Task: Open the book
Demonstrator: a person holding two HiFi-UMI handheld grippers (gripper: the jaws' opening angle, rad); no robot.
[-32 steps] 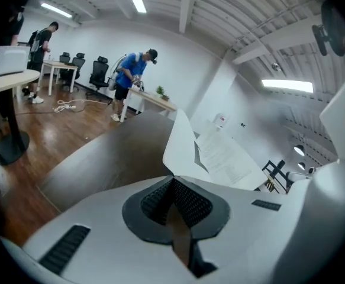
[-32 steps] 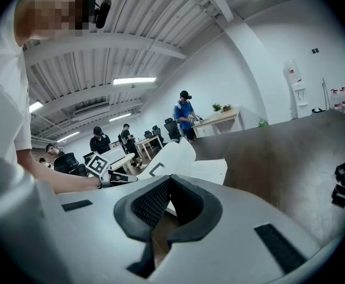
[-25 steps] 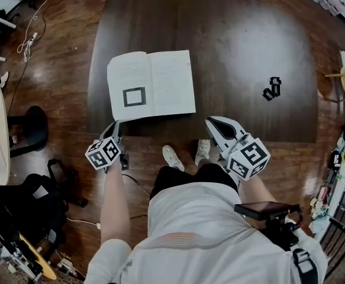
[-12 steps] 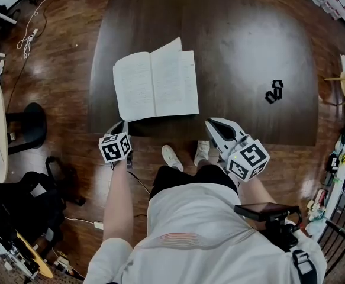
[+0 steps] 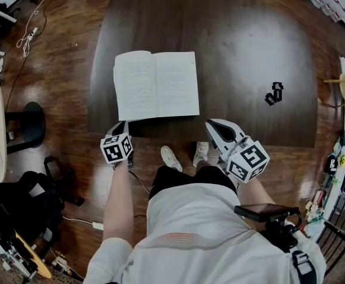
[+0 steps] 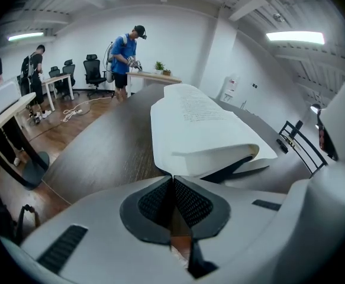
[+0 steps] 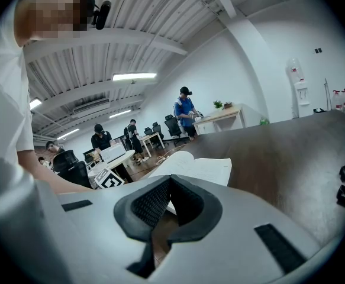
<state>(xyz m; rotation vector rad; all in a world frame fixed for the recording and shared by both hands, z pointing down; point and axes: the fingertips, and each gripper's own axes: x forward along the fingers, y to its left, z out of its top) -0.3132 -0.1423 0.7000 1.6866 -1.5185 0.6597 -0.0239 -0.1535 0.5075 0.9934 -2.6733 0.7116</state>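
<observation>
closest to the camera is the person's white shirt (image 5: 190, 229), and just ahead of it both tools are held low at the near edge of the table (image 5: 249, 52). the left gripper (image 5: 119, 126) is clenched on nothing: in its own view the two dark pads meet tip to tip, with only the floor visible in the slit behind them. the right gripper (image 5: 212, 124) is also squeezed together and empty, its tips touching. neither one touches the book (image 5: 156, 84), which lies just beyond the left gripper, on the near left part of the table, spread open with both white pages facing up. i judge the task is practically done. what could still go wrong, i think, is at the near corner: from the left gripper view the lower pages curl up and stand a little off the table, so they may spring over by themselves. also a careless move of the left gripper, being so near, could catch this corner and push the book or fold a page. further right, well apart from the book, a small black object (image 5: 273, 92) rests on the table. far behind, a person in blue (image 6: 126, 52) stands at a desk.
</observation>
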